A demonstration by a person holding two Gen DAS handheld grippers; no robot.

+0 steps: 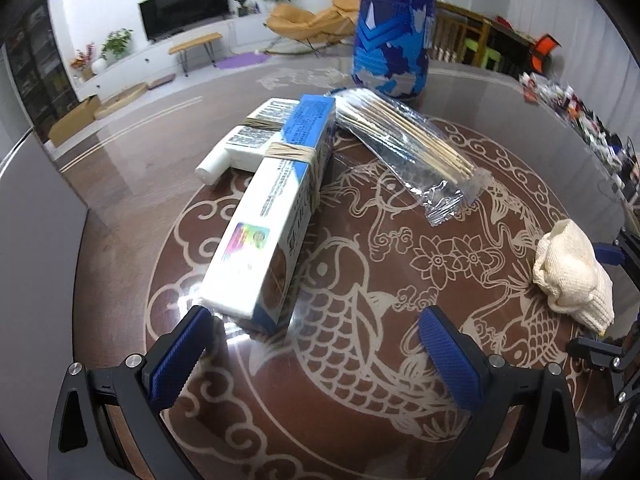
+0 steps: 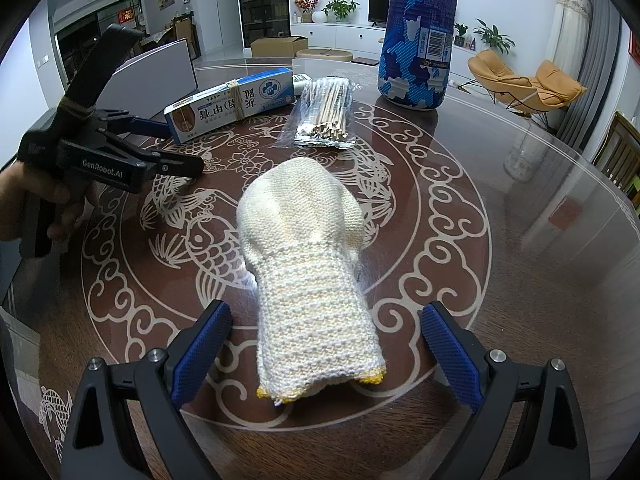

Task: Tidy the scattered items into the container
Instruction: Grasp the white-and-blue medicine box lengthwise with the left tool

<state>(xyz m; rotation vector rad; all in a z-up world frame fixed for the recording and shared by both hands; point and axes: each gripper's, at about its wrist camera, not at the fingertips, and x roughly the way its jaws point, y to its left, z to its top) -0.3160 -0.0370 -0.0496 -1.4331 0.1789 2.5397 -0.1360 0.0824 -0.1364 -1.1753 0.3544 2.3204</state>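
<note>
A white and blue box (image 1: 272, 204) bound with rubber bands to a white tube lies on the patterned table, just ahead of my open left gripper (image 1: 316, 348); its near end is by the left finger. The box also shows in the right wrist view (image 2: 228, 100). A clear bag of wooden sticks (image 1: 404, 148) (image 2: 328, 112) lies beyond it. A cream knitted glove (image 2: 308, 280) (image 1: 572, 276) lies between the fingers of my open right gripper (image 2: 326, 344). No container is clearly identifiable.
A tall blue and white bottle (image 1: 392, 28) (image 2: 420, 36) stands at the far side of the table. A grey panel (image 2: 156, 72) stands at the table's left edge. Small clutter (image 1: 576, 112) lines the far right edge.
</note>
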